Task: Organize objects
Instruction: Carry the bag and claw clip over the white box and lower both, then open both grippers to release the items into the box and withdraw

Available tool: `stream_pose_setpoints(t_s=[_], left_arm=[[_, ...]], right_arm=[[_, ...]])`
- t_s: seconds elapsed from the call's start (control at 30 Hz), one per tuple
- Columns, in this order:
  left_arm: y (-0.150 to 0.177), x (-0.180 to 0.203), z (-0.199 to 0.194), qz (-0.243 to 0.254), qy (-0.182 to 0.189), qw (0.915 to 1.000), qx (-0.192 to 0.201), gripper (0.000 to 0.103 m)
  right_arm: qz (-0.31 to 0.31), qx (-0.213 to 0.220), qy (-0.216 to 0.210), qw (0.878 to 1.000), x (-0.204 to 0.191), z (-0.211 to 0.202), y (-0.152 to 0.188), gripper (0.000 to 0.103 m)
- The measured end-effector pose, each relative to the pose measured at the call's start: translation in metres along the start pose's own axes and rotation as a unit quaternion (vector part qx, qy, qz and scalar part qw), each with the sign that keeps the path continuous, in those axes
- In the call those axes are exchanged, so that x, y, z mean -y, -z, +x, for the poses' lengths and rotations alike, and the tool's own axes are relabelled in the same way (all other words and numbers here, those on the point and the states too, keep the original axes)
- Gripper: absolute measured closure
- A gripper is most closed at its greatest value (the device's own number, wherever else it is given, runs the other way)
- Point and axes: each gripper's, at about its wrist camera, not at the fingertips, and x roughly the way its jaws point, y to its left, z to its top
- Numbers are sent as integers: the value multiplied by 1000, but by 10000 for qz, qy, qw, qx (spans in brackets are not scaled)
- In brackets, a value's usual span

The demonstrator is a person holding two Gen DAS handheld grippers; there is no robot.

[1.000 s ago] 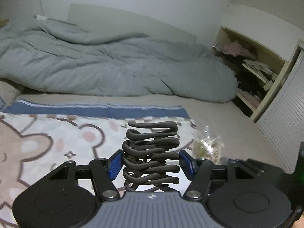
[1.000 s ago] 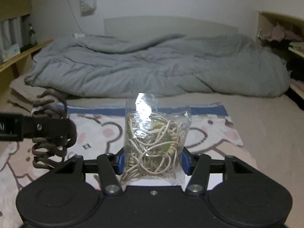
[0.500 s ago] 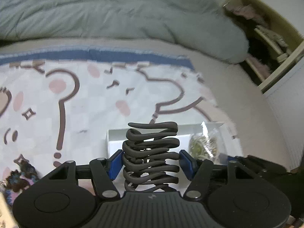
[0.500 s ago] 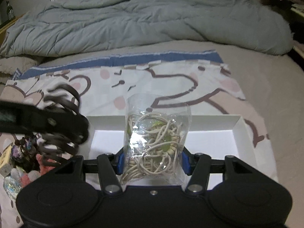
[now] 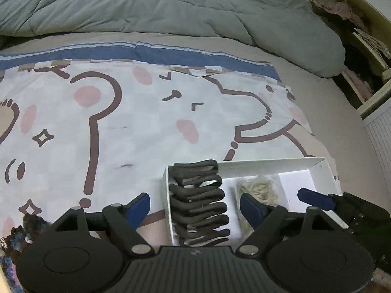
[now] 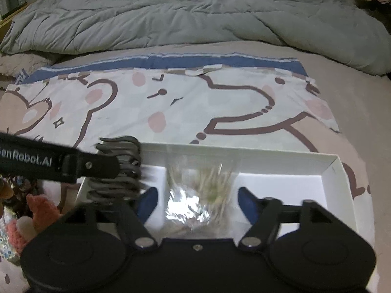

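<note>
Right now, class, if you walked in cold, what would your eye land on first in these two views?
First, the white box on the cartoon bedsheet, with a black coiled hair tie stack at its left end and a clear bag of pale bands beside it. Both grippers, left gripper and right gripper, have just been opening, pads clear of each item.

Left wrist view close above white box [image 5: 268, 164] left end, angled steeply down, right wrist view close above box [image 6: 244, 152] middle, both sharing box interior.
</note>
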Motion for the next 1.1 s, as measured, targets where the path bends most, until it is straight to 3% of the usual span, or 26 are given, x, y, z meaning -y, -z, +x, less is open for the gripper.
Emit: stream_pose_setpoints(t_s=[0.4, 1.1], left_arm=[[8, 3, -22, 96, -49, 9999, 59, 22], [33, 11, -117, 373, -281, 9971, 595, 19]], right_arm=[[648, 92, -101, 9978, 22, -20, 3, 28], [674, 606, 185, 9957, 9, -112, 17, 21]])
